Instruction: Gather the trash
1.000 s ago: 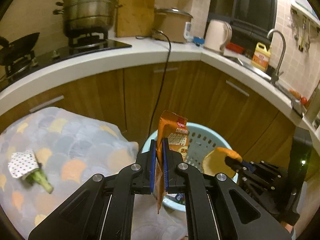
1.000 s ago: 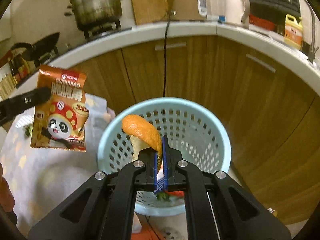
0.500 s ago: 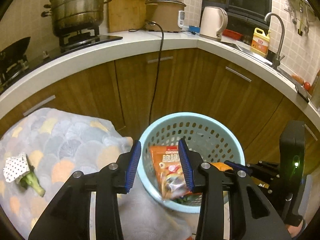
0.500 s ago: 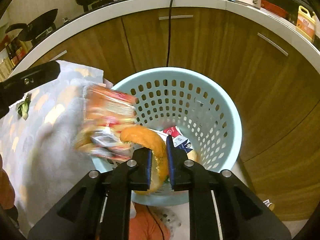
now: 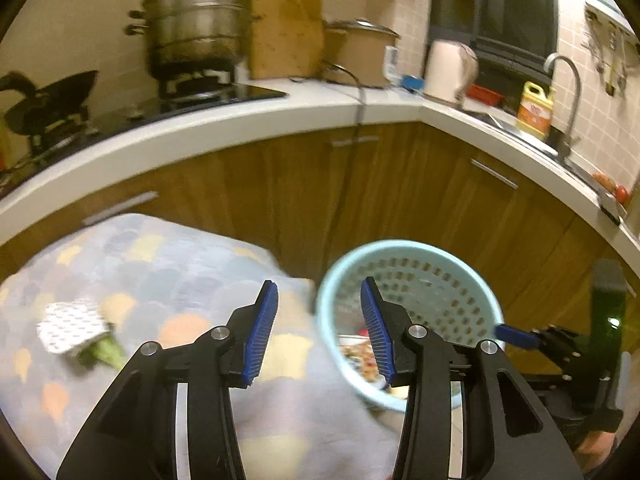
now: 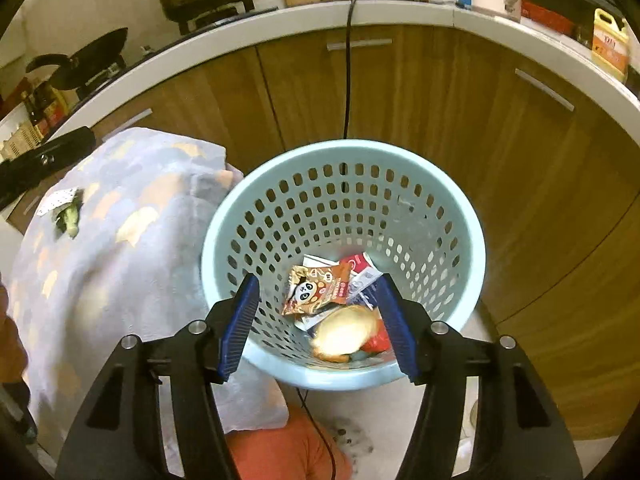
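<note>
A light blue perforated trash basket [image 6: 452, 216] stands on the floor by the cabinets; it also shows in the left wrist view [image 5: 404, 246]. Inside lie the orange panda snack bag [image 6: 320, 290], the orange peel [image 6: 344, 334] and other wrappers. My right gripper [image 6: 320, 326] is open and empty above the basket's near rim. My left gripper [image 5: 320, 332] is open and empty over the edge of the patterned cloth [image 5: 168, 264], left of the basket. A dotted paper scrap [image 5: 70, 326] and a green vegetable stalk [image 5: 102, 354] lie on the cloth, also seen in the right wrist view [image 6: 68, 216].
Wooden cabinets [image 6: 420, 92] curve behind the basket under a white counter [image 5: 224, 128]. A black cord [image 6: 347, 80] hangs down to the basket. A steamer pot [image 5: 196, 24], wok [image 5: 48, 96], kettle [image 5: 450, 68] and sink tap [image 5: 568, 92] are on the counter.
Both grippers opened. The snack bag dropped from my left gripper and the orange peel from my right gripper into the basket. My left gripper has swung left toward the cloth.
</note>
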The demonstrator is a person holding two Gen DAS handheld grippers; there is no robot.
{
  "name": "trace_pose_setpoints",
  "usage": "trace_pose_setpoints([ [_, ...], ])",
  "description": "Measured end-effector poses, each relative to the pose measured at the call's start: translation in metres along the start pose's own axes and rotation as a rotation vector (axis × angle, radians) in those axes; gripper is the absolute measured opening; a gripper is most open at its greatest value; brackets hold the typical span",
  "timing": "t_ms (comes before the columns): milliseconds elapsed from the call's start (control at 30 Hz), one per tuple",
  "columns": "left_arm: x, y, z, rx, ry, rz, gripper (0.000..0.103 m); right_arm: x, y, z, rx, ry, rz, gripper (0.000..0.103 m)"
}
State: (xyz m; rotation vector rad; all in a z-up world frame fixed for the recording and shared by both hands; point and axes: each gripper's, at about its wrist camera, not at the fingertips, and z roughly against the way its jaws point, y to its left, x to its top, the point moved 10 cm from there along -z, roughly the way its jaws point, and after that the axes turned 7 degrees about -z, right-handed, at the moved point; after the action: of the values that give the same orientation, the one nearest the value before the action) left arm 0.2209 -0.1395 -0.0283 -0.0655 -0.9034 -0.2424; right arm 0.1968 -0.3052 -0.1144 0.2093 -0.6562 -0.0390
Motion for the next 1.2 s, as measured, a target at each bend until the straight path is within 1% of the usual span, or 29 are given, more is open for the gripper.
trace_pose_setpoints([
  [67, -0.002, 0.020, 0.009, 0.019, -0.013, 0.032, 0.042, 0.001, 0.011, 0.008, 0.018, -0.027, 0.014, 0.057],
  [100, -0.004, 0.035, 0.016, 0.041, -0.020, 0.052, 0.042, 0.002, 0.017, 0.011, 0.034, -0.038, 0.020, 0.057],
  [167, -0.007, 0.060, 0.028, 0.086, -0.032, 0.079, 0.042, 0.008, 0.041, 0.023, 0.088, -0.075, 0.056, 0.057],
  [233, -0.014, 0.093, 0.043, 0.128, -0.037, 0.128, 0.042, 0.013, 0.067, 0.035, 0.125, -0.116, 0.103, 0.057],
  [333, -0.027, 0.146, 0.060, 0.172, -0.039, 0.215, 0.043, 0.018, 0.116, 0.048, 0.221, -0.161, 0.179, 0.058],
  [367, -0.032, 0.162, 0.063, 0.172, -0.039, 0.238, 0.041, 0.019, 0.136, 0.051, 0.254, -0.172, 0.214, 0.058],
  [433, -0.038, 0.180, 0.067, 0.134, -0.033, 0.253, 0.041, 0.019, 0.171, 0.052, 0.289, -0.193, 0.277, 0.058],
  [467, -0.042, 0.187, 0.070, 0.120, -0.031, 0.253, 0.041, 0.019, 0.195, 0.050, 0.320, -0.200, 0.311, 0.058],
  [500, -0.047, 0.202, 0.073, 0.127, -0.028, 0.261, 0.041, 0.017, 0.209, 0.048, 0.339, -0.197, 0.328, 0.058],
  [533, -0.050, 0.210, 0.073, 0.134, -0.023, 0.268, 0.041, 0.014, 0.232, 0.043, 0.364, -0.188, 0.360, 0.058],
  [600, -0.057, 0.224, 0.072, 0.127, -0.004, 0.282, 0.041, 0.013, 0.258, 0.032, 0.355, -0.183, 0.402, 0.058],
  [633, -0.058, 0.229, 0.070, 0.122, 0.006, 0.288, 0.042, 0.014, 0.273, 0.025, 0.356, -0.177, 0.419, 0.058],
  [700, -0.060, 0.235, 0.063, 0.120, 0.020, 0.296, 0.043, 0.016, 0.291, 0.013, 0.381, -0.150, 0.420, 0.058],
  [733, -0.061, 0.236, 0.057, 0.095, 0.028, 0.311, 0.043, 0.017, 0.300, 0.003, 0.405, -0.123, 0.412, 0.058],
  [800, -0.066, 0.241, 0.046, 0.059, 0.042, 0.367, 0.043, 0.017, 0.310, -0.012, 0.431, -0.085, 0.394, 0.058],
  [833, -0.068, 0.245, 0.040, 0.057, 0.049, 0.395, 0.043, 0.016, 0.314, -0.021, 0.440, -0.064, 0.385, 0.058],
  [933, -0.074, 0.255, 0.022, 0.030, 0.066, 0.465, 0.043, 0.010, 0.321, -0.044, 0.428, -0.019, 0.380, 0.058],
  [967, -0.075, 0.256, 0.015, 0.011, 0.072, 0.479, 0.043, 0.007, 0.323, -0.051, 0.423, -0.003, 0.382, 0.058],
  [1033, -0.075, 0.251, 0.007, -0.031, 0.072, 0.472, 0.043, 0.004, 0.324, -0.063, 0.397, 0.031, 0.384, 0.058],
  [1100, -0.077, 0.247, 0.000, -0.046, 0.085, 0.469, 0.043, 0.005, 0.324, -0.068, 0.383, 0.039, 0.379, 0.058],
  [1200, -0.080, 0.241, -0.005, -0.077, 0.095, 0.461, 0.041, -0.001, 0.327, -0.076, 0.362, 0.077, 0.400, 0.058],
])
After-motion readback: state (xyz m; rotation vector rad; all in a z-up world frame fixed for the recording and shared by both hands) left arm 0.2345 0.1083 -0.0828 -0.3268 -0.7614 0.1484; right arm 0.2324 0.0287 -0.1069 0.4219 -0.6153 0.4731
